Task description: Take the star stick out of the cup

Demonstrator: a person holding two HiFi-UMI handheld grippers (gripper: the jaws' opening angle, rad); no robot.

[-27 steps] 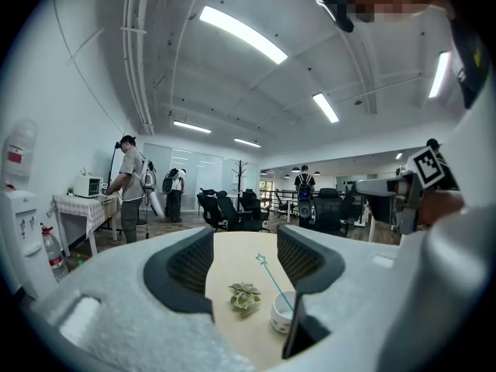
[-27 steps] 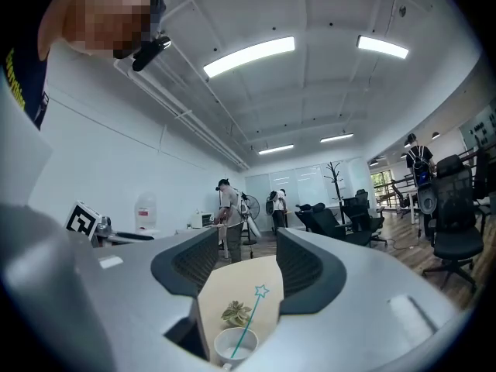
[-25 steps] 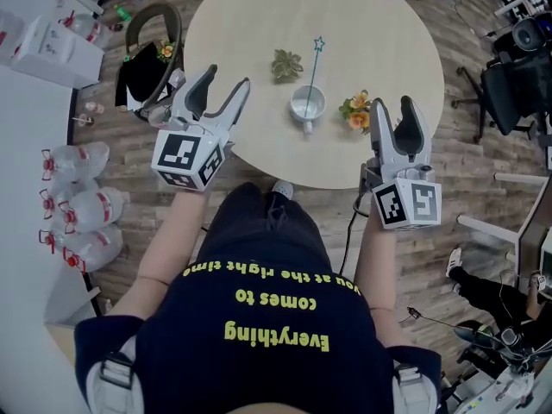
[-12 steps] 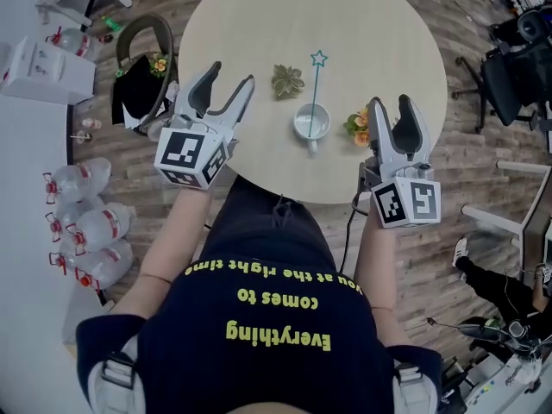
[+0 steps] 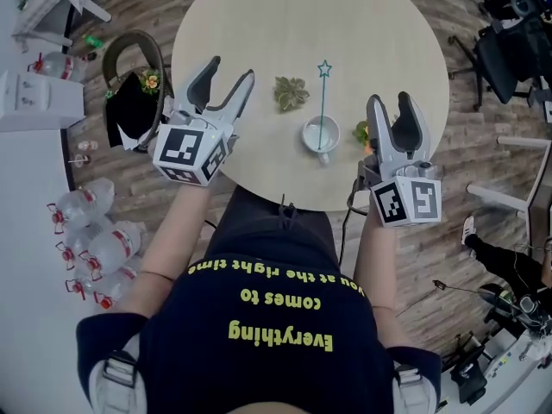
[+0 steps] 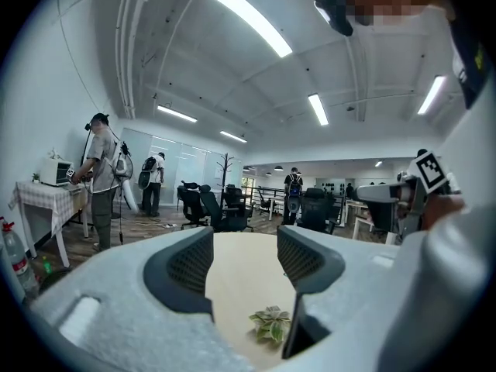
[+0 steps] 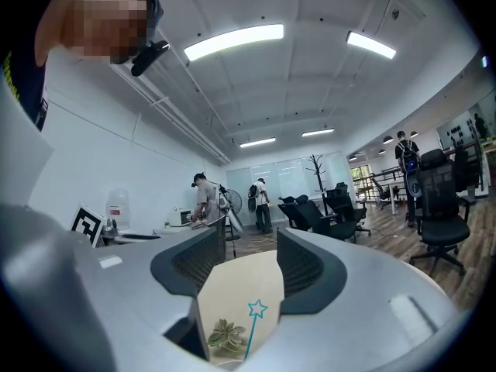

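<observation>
A white cup (image 5: 321,134) stands near the front edge of the round table (image 5: 371,24). A thin teal stick with a star (image 5: 324,68) on top leans out of it, away from me. In the right gripper view the star (image 7: 256,309) shows low between the jaws. My right gripper (image 5: 389,102) hovers just right of the cup, open and empty. My left gripper (image 5: 229,72) is open over the table's left part, with nothing in it. A green leafy decoration (image 5: 291,93) lies between the left gripper and the cup, and also appears as the green decoration (image 6: 271,324) in the left gripper view.
An orange flower (image 5: 361,132) lies right of the cup, partly behind the right gripper. A chair with a black bag (image 5: 134,102) stands left of the table. Water bottles (image 5: 99,244) lie on the floor. Office chairs (image 5: 509,54) stand at the right. People stand far off in the room.
Both grippers have come forward over the table, so the cup now lies nearer to me than their fingertips. Both have stayed open and empty. The star stick still stands in the cup.
</observation>
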